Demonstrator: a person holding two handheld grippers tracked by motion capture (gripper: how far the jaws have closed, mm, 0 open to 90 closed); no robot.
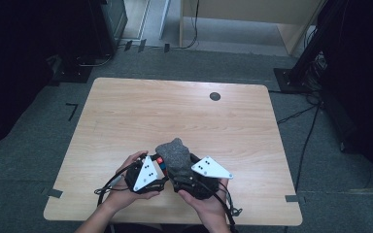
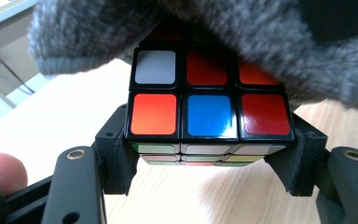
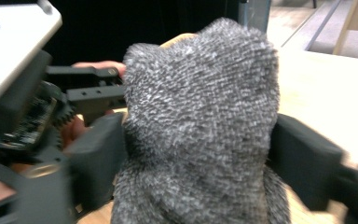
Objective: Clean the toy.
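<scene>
A Rubik's cube point(image 1: 161, 163) point(image 2: 209, 115) sits between the black jaws of my left gripper point(image 1: 158, 167) point(image 2: 209, 158), which press on its two sides. A grey knitted cloth point(image 1: 174, 152) point(image 2: 261, 42) point(image 3: 200, 121) is draped over the cube's top and hides its upper rows. My right gripper point(image 1: 180, 171) point(image 3: 198, 158) grips that cloth, with a jaw against each side of it. Both grippers meet above the table's front middle, each held in one hand. The left gripper's body and grey plate point(image 3: 14, 37) lie at the left of the right gripper view.
The wooden table point(image 1: 126, 111) has a small black disc point(image 1: 215, 96) near its far right. Cables point(image 1: 305, 145) run over the floor to the right. Dark stands rise at the back left point(image 1: 102, 29) and back right point(image 1: 315, 43).
</scene>
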